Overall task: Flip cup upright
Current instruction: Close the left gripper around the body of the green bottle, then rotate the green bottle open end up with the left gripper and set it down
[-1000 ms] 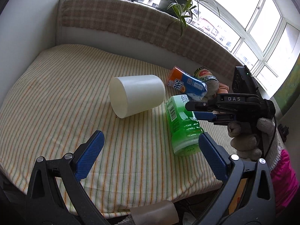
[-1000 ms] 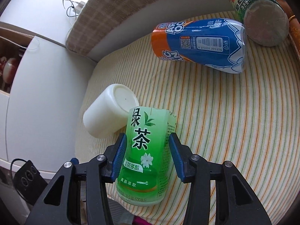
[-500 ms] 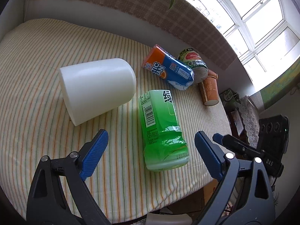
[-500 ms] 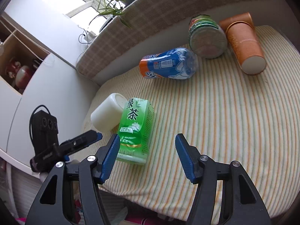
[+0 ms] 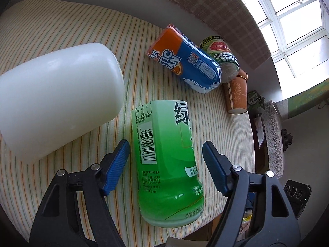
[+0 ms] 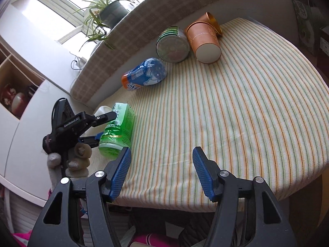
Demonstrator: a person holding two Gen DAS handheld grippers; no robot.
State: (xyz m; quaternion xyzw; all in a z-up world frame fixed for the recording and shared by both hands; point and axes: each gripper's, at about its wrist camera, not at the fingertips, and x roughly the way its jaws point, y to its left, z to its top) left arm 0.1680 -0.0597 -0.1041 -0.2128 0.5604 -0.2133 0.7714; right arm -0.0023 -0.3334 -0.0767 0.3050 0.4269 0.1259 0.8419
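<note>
A green tea cup (image 5: 166, 160) lies on its side on the striped cloth (image 5: 144, 86). My left gripper (image 5: 165, 164) is open, its blue fingers straddling the cup's middle with gaps on both sides. The right wrist view shows the same green cup (image 6: 118, 129) with the left gripper (image 6: 104, 126) around it. A large white cup (image 5: 55, 107) lies on its side just left of the green cup. My right gripper (image 6: 161, 173) is open and empty, above the table's near edge.
A blue and orange cup (image 5: 185, 61), a green grapefruit-label cup (image 5: 224, 57) and a brown paper cup (image 5: 235, 94) lie on their sides at the far side. A potted plant (image 6: 109, 14) stands on the checked ledge. The table edge is close below the green cup.
My left gripper has moved forward and right until its fingers straddle the green cup. My right gripper has let go of that cup and pulled back to the table's near edge.
</note>
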